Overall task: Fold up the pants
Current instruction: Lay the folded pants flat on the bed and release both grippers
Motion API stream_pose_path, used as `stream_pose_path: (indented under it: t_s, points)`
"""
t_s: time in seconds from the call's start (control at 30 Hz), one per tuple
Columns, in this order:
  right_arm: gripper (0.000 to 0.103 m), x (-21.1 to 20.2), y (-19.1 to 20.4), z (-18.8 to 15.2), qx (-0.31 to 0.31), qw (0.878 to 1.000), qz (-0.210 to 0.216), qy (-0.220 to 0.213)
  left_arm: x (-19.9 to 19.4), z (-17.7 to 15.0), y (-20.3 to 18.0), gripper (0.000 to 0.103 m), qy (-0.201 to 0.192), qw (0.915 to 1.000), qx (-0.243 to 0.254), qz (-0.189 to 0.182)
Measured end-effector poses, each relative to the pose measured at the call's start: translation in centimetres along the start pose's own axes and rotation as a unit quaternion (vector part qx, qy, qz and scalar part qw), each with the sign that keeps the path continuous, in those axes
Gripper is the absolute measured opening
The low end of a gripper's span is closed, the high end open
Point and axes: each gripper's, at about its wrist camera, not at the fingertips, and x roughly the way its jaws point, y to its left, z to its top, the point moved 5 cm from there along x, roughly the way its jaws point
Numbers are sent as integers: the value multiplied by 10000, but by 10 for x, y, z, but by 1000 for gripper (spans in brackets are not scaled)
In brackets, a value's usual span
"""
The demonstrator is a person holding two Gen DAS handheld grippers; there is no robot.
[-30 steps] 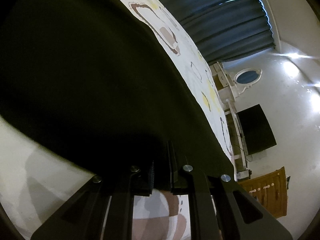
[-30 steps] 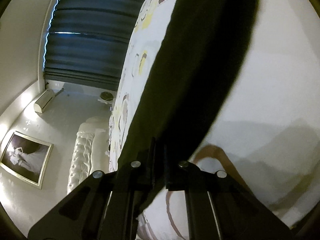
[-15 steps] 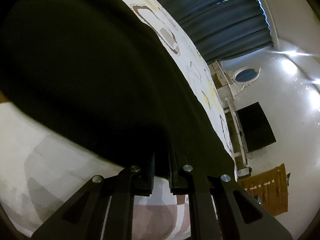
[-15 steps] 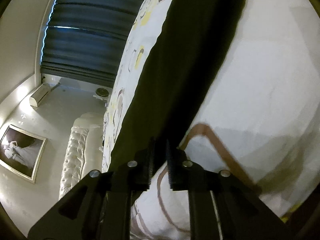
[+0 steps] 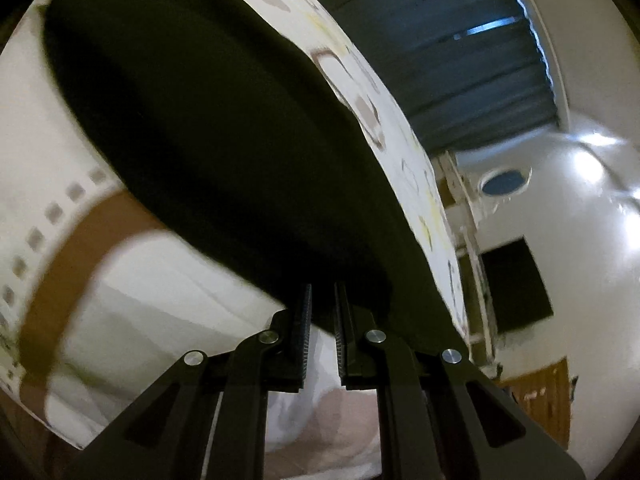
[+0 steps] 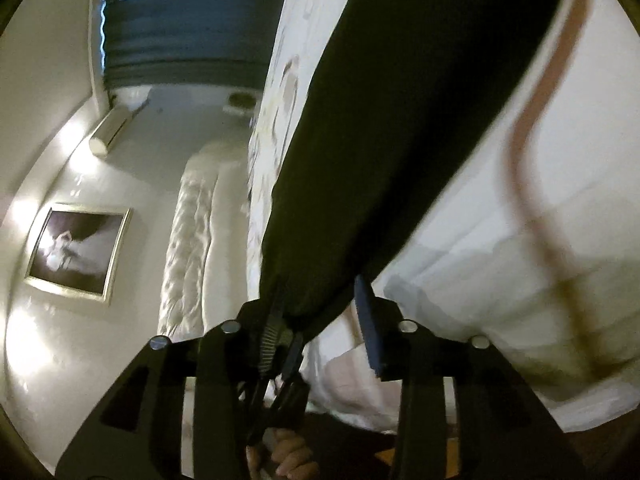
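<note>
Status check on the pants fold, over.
Left hand-held gripper slightly open, at the edge of the black pants. Right hand-held gripper open, pants edge draped between its fingers. Pants spread on the patterned bedspread. No visible obstruction.

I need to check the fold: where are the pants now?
The pants lie flat on the patterned bedspread. In both wrist views their near edge sits at the fingertips of the left gripper and right gripper.

Left gripper: serrated fingers parted by a narrow gap, angled upward; right gripper: fingers spread wide, tilted; bare fingertips visible beneath.
</note>
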Motion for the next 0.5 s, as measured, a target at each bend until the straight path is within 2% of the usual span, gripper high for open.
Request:
stream_pose_path:
  t_s: [0.17,0.4,0.5]
  points:
    - [38,36,11,-15,184,9988,178,415,-10,14,9,11,-213,9996,-136,81]
    - [40,54,19,-21,319,9977,238,543,-17,17,18,11,-280,9990,-338,57]
    - [42,58,21,-21,278,9982,128,522,-23,15,25,13,-313,9990,-320,79]
